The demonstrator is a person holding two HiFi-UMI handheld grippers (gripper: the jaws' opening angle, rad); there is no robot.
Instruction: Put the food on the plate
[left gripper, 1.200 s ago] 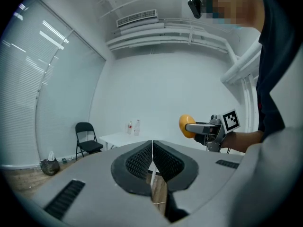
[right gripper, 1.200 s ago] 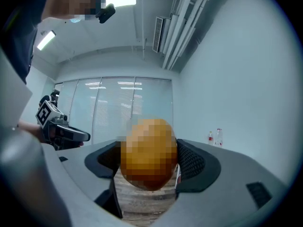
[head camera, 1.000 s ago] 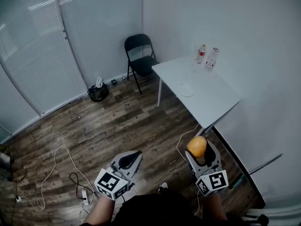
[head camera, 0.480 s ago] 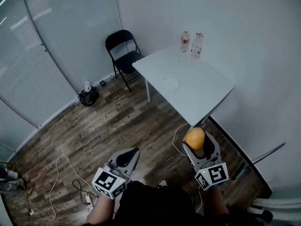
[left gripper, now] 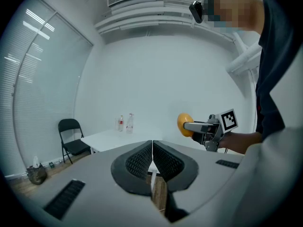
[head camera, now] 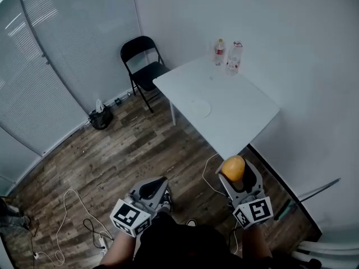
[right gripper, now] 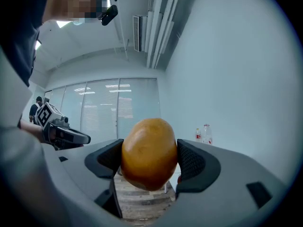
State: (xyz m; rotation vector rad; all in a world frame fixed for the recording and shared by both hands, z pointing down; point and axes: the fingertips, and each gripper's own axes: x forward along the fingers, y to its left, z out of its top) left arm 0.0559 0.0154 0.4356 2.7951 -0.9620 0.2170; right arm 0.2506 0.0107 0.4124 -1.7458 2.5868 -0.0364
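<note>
Food [right gripper: 149, 151], a rounded orange-brown piece, is pinched between the two jaws of the right gripper [head camera: 235, 175]. It is held in the air over the wood floor [head camera: 129, 150], short of the near end of the white table [head camera: 247, 114]. The pads grip its two sides at about mid-height, and its top and bottom bulge free of them.

The plate [head camera: 200, 107] is a pale disc that hardly stands out from the tabletop. It lies near the table's left edge, well apart from the pair of bottles [head camera: 233, 59] at the far corner. A black chair [head camera: 143, 58] stands beyond the table's far left corner.

The left gripper [left gripper: 152, 162] is carried low at the person's left with its jaws pressed together on nothing.

The step in hand appears to be the carry to the table. The piece is round and could roll out of a loosening grip, so the squeeze should stay even until the piece is low over the plate. The plate is faint against the white top, so the piece is best lined up over its middle from above before it goes down. The jaws should spread only once the piece rests on the plate. A white cable [head camera: 206, 170] loops on the floor near the table's end and is worth stepping around.
</note>
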